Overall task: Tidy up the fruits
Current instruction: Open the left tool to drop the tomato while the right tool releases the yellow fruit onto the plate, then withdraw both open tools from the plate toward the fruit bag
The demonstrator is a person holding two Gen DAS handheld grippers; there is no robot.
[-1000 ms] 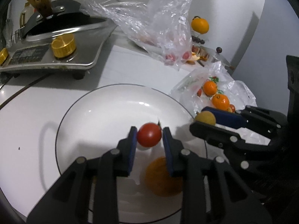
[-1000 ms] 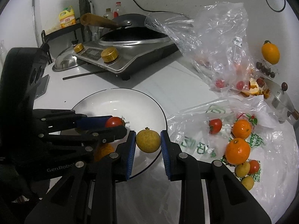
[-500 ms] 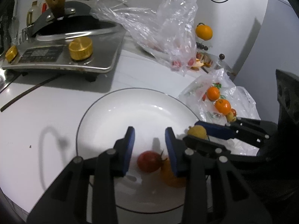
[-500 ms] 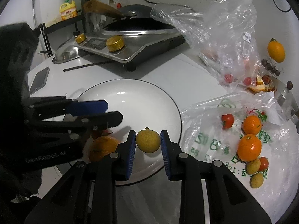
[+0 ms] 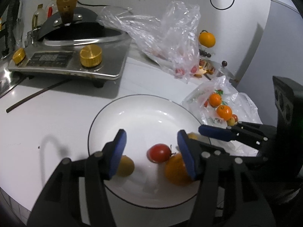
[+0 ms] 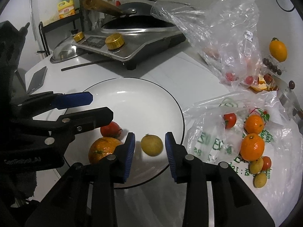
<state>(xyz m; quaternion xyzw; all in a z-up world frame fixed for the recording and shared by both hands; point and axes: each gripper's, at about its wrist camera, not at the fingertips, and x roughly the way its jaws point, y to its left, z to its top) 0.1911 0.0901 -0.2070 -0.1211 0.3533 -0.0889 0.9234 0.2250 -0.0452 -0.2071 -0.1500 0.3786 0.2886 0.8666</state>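
Observation:
A white plate [image 5: 132, 102] [image 6: 151, 90] holds a red tomato [image 5: 158, 152] [image 6: 110, 129], an orange [image 5: 175, 168] [image 6: 104, 149] and a yellow fruit [image 5: 124, 165]. My left gripper [image 5: 151, 145] [image 6: 94, 106] hangs above the tomato, its jaws opening with nothing gripped. My right gripper [image 6: 150, 145] [image 5: 217, 132] is over the plate's near right rim, jaws opening. A small yellow-green fruit [image 6: 152, 144] sits blurred between the pads, with a slim gap on each side. A printed bag [image 6: 217, 141] to the right holds oranges [image 6: 251, 146], tomatoes [image 6: 229, 120] and small yellow fruits [image 6: 260, 179].
A steel cooker [image 6: 132, 41] with a black pan stands behind the plate, a dark stick [image 6: 85, 64] in front of it. A crumpled clear bag [image 6: 227, 28] with small tomatoes lies at the back right, near a lone orange [image 6: 278, 50]. A pot lid [image 6: 62, 51] and phone [image 6: 37, 79] lie at left.
The left gripper let go of the tomato, which now lies on the plate beside the orange, and its jaws spread wide. The right gripper's pads parted from the yellow-green fruit.

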